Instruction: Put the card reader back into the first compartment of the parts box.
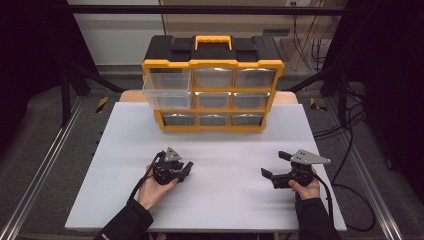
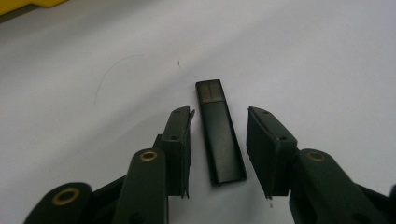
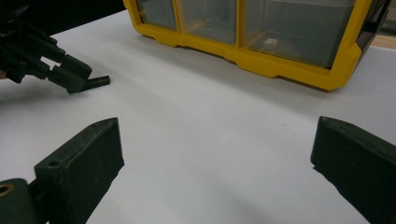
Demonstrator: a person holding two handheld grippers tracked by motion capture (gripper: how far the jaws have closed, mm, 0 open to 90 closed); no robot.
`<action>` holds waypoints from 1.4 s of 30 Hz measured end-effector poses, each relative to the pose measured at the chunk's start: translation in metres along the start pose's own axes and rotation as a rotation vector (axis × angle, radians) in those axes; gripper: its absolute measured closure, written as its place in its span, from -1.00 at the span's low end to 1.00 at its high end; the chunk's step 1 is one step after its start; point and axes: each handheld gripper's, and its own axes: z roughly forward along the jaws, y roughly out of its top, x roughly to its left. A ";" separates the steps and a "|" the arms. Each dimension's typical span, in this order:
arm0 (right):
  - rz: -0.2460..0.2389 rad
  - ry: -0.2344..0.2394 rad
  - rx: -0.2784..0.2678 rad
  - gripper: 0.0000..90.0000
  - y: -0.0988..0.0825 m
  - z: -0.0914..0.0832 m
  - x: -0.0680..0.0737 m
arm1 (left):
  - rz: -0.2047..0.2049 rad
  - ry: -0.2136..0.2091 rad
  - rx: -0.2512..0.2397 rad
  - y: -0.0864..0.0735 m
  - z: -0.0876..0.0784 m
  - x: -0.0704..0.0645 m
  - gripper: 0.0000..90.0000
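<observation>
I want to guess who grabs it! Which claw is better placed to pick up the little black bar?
Left, probably. The left claw already has the black bar between its jaws, not yet squeezed. The right claw is farther off, open over bare table.

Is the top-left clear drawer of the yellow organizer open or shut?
Open: the top-left clear drawer juts forward past the yellow organizer front.

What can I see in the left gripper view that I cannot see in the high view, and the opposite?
Left gripper view: the slim black bar lies flat between the left gripper's jaws, with gaps on both sides. High view: the yellow drawer organizer, its top-left drawer pulled out, and the right gripper with open jaws. Shared: the white table and the left gripper.
</observation>
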 end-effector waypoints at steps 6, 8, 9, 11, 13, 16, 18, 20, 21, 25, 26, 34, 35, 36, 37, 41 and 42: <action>0.000 -0.001 0.000 -0.95 0.000 0.000 0.000 | -0.010 -0.005 0.007 -0.001 0.002 -0.001 0.43; -0.001 -0.001 -0.001 -0.95 0.000 0.000 0.000 | -0.010 -0.001 0.009 -0.001 0.002 -0.001 0.45; -0.001 -0.001 0.000 -0.95 0.000 0.000 0.000 | -0.011 0.000 0.010 -0.001 0.002 -0.001 0.46; -0.001 0.000 -0.001 -0.95 0.000 0.000 0.000 | -0.015 0.002 0.012 -0.001 0.002 -0.001 0.48; -0.002 -0.002 0.000 -0.95 0.000 0.000 0.000 | -0.021 -0.003 0.013 -0.001 0.002 -0.001 0.50; -0.001 -0.001 0.000 -0.95 0.000 0.000 0.000 | -0.024 0.001 0.015 0.000 0.001 -0.001 0.53; -0.002 -0.002 -0.001 -0.95 0.000 0.000 0.000 | -0.025 0.001 0.015 0.000 0.002 -0.001 0.55; -0.001 -0.001 -0.001 -0.95 0.000 0.000 0.000 | -0.027 0.001 0.016 0.000 0.002 -0.002 0.56; -0.001 -0.001 -0.001 -0.95 0.000 0.000 0.000 | -0.027 0.003 0.016 0.000 0.002 -0.002 0.56; -0.001 -0.002 -0.002 -0.95 0.000 0.000 0.000 | -0.024 0.007 0.017 0.000 0.002 -0.002 0.58; -0.001 -0.002 -0.002 -0.95 0.000 0.000 0.000 | -0.023 0.007 0.017 0.000 0.002 -0.002 0.58; 0.000 -0.002 0.000 -0.95 0.000 0.000 0.000 | -0.022 0.001 0.016 0.000 0.002 0.000 0.60; 0.000 -0.002 -0.001 -0.95 0.000 0.000 0.000 | -0.023 0.000 0.016 0.000 0.002 0.000 0.60; -0.001 -0.002 -0.001 -0.95 0.000 0.000 0.000 | -0.024 -0.001 0.016 0.000 0.002 0.000 0.60; -0.001 -0.002 -0.001 -0.95 0.000 0.000 0.000 | -0.024 -0.002 0.016 0.000 0.002 0.000 0.60; -0.001 -0.002 0.000 -0.95 0.000 0.000 0.000 | -0.032 -0.011 0.013 -0.001 0.002 0.001 0.61; -0.003 -0.002 -0.001 -0.95 0.000 0.000 0.000 | -0.036 -0.016 0.013 -0.001 0.002 0.002 0.61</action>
